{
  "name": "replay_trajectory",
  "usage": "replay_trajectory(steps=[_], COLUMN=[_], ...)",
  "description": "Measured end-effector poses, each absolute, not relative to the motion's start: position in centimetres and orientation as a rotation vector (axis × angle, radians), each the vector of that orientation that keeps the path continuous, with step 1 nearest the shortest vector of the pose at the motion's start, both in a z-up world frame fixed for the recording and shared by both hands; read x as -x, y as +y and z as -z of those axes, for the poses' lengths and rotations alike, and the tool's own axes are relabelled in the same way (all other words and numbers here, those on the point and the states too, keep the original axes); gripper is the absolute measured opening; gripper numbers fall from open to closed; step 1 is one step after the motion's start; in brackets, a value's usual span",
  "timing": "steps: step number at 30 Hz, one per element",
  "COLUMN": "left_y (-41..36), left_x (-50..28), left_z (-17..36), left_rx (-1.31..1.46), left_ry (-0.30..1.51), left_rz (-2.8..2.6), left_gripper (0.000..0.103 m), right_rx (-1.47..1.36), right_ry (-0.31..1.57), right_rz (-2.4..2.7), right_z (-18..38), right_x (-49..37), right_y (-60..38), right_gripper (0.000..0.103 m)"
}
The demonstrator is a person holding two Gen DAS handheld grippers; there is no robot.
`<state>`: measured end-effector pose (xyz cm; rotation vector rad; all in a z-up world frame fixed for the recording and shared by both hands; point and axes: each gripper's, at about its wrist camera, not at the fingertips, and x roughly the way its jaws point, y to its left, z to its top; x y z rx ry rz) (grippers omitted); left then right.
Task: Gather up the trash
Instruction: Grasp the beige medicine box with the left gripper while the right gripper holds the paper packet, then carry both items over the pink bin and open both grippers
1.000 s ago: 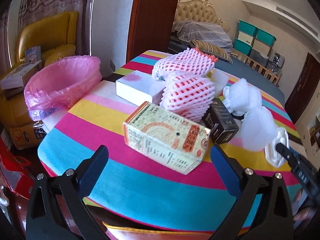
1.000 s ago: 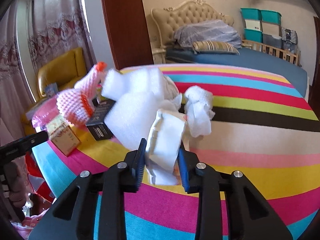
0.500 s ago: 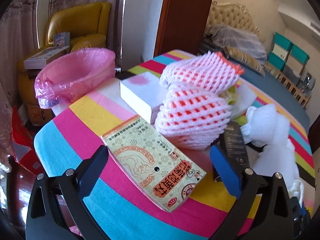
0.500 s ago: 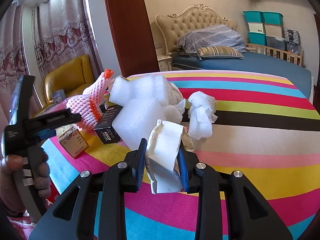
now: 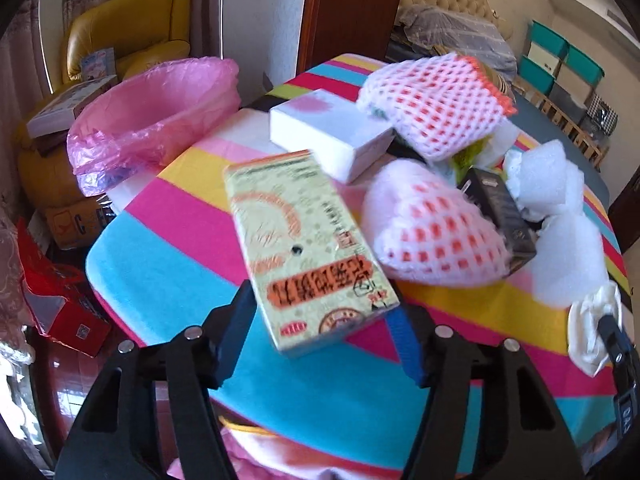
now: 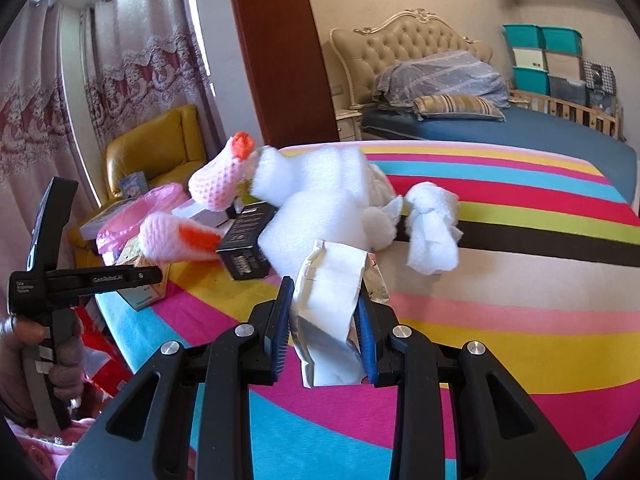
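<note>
**Two grippers gathering packaging waste from a striped table**

The yellow carton [image 5: 308, 248] lies flat near the table's near edge, its near end between the jaws of the left gripper [image 5: 320, 332]. These jaws are closing on it; whether the pads already press its sides cannot be told, since the carton is motion-blurred. The near-end approach suits a grasp across the carton's narrow width. Its printed face carries orange Chinese characters and a round seal, too blurred to read.

The right gripper [image 6: 323, 320] is clamped narrowly on a crumpled silver-white wrapper [image 6: 330, 300], held clear above the tablecloth [image 6: 520, 344], apparently parked until disposal.

Beyond the carton lie a white box [image 5: 332, 132], two pink foam fruit nets [image 5: 432, 108], a black box [image 5: 500, 208] and white foam pieces [image 5: 560, 256]. The pink bag [image 5: 152, 116], mouth open at the table's far left edge, is the likely destination. The left gripper's body, seen from the right wrist, bears small white lettering, not reliably legible.
</note>
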<state>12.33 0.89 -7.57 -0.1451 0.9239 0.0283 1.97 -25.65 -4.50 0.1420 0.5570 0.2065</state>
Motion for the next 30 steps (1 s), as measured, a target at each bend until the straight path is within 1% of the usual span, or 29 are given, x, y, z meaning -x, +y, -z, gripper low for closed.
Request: replay_trajectory(steps=[2, 3, 4, 9, 16, 17, 18, 22, 30], left_y=[2.3, 3.0, 3.7, 5.7, 4.5, 4.4, 4.3, 4.5, 5.7], left_x=[-11.9, -11.7, -11.6, -12.3, -13.3, -13.4, -13.7, -13.9, -11.3], left_z=[7.8, 7.9, 8.1, 8.7, 7.9, 7.8, 7.9, 7.8, 6.3], left_rx=[0.141, 0.129, 0.119, 0.123, 0.051, 0.042, 0.033, 0.042, 0.030], left_ry=[0.928, 0.921, 0.912, 0.904, 0.816, 0.804, 0.800, 0.768, 0.667], left_rz=[-0.037, -0.061, -0.087, -0.080, -0.058, -0.052, -0.030, -0.001, 0.016], left_gripper=[0.065, 0.071, 0.074, 0.075, 0.074, 0.064, 0.048, 0.049, 0.049], right_rx=[-0.125, -0.117, -0.110, -0.043, 0.029, 0.030, 0.030, 0.050, 0.084], right_ry=[0.554, 0.554, 0.556, 0.563, 0.555, 0.556, 0.556, 0.548, 0.533], right_rz=[-0.222, -0.231, -0.238, -0.293, -0.339, -0.345, -0.351, -0.383, -0.473], right_z=[4.3, 4.1, 4.1, 3.9, 3.5, 3.5, 3.5, 3.1, 2.2], right_x=[-1.9, -1.9, -1.9, -2.0, -2.3, -2.5, -2.6, -3.2, -4.2], right_y=[-24.9, -24.4, -24.1, -21.4, -18.9, -18.7, -18.4, -17.8, -14.5], right_gripper=[0.030, 0.030, 0.030, 0.030, 0.030, 0.030, 0.030, 0.030, 0.030])
